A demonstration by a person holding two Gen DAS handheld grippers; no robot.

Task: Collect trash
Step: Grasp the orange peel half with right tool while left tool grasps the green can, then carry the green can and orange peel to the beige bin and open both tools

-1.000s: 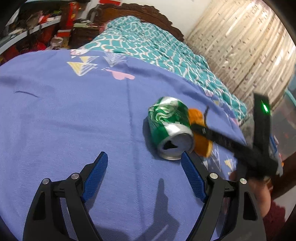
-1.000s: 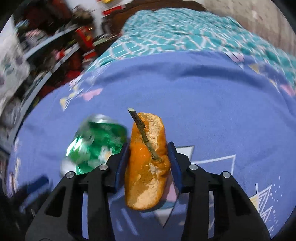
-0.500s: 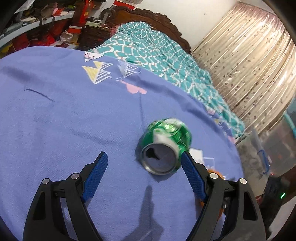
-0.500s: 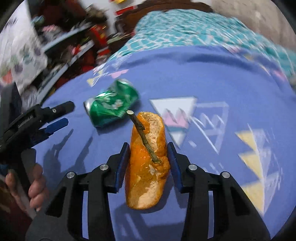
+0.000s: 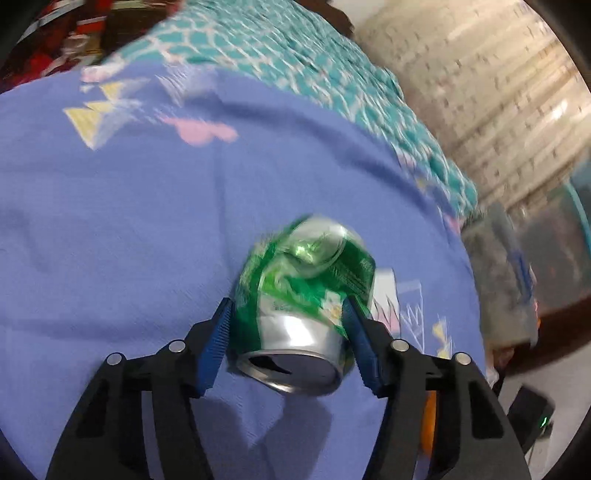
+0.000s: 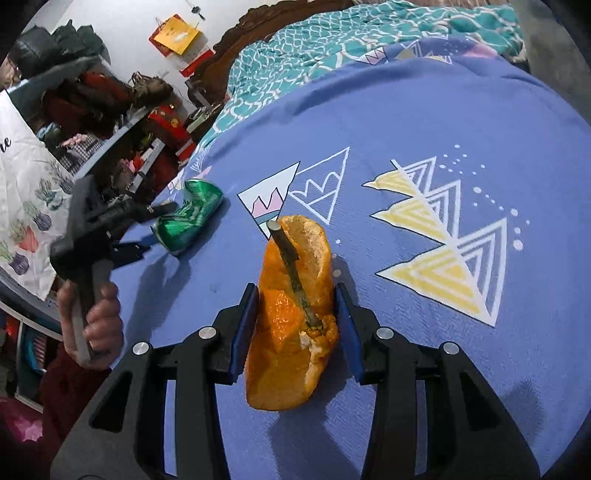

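Note:
A crushed green soda can (image 5: 306, 295) lies on the blue bedspread (image 5: 110, 221). My left gripper (image 5: 290, 314) is shut on the can, one blue pad on each side, open end toward the camera. The right wrist view shows the same can (image 6: 188, 218) at the left with the left gripper (image 6: 147, 229) around it. My right gripper (image 6: 295, 299) is shut on an orange peel (image 6: 291, 332) with a short stem, held above the bedspread (image 6: 443, 129).
A teal patterned blanket (image 5: 295, 62) lies at the far end of the bed, before a dark wooden headboard (image 6: 258, 22). Cluttered shelves (image 6: 110, 129) stand to the left. A beige curtain (image 5: 498, 92) and a clear bin (image 5: 517, 277) are at the right.
My left gripper moved forward around the can and closed on it. My right gripper carried the orange peel back and to the right, away from the can.

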